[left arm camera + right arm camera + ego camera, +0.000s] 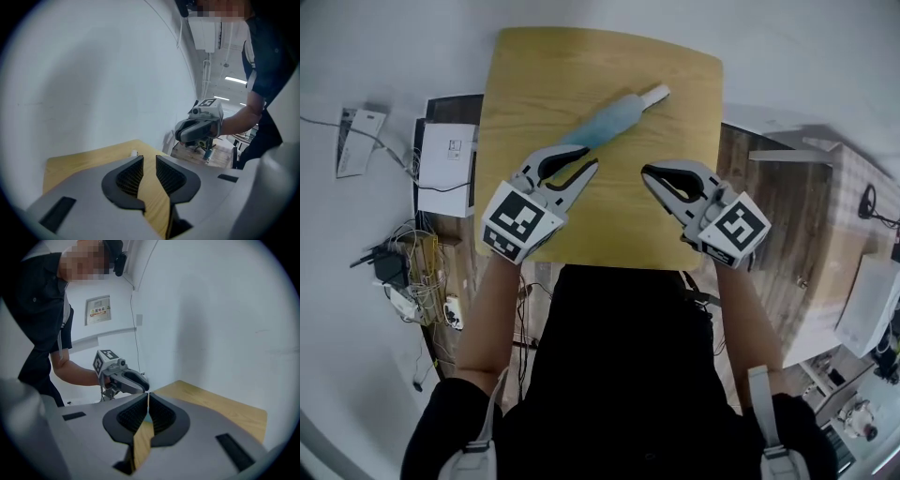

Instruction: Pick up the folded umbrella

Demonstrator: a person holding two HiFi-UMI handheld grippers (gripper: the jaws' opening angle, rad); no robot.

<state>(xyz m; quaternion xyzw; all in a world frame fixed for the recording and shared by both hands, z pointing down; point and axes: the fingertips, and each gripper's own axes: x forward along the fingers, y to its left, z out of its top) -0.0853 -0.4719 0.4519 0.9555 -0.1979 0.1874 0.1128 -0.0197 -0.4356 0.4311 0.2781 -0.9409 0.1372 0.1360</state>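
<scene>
Folded umbrella [609, 122], pale blue, lying slantwise across the far half of the light wooden surface [609, 56]. White handle end [655, 94] turned to the far right, blue cloth end to the near left. Not lifted, not gripped by anything.

Just nearside of the umbrella's cloth end: left tongs [589, 159], tips aimed at it and overlapping it in the head view. Contact with the cloth impossible to judge from there. Spread a little, by the left gripper view: a narrow gap between the two dark ribbed pads, only bare wood showing through, nothing pinched. A small white bit of the umbrella just peeking over the left pad in that same view.

Right of the umbrella and nearer the person: right tongs [645, 172], clear of it. Pressed together at the tips, holding nothing; only a thin slit lower down, with wood and a sliver of pale blue seen through it in the right gripper view.

Behind each pair of tongs, nearer than the umbrella, a marker cube: left one [517, 221], right one [739, 228], each followed by a bare forearm.

Farther left of the umbrella, down off the surface on the floor: a white box [448, 157] and a tangle of cables [412, 272].
</scene>
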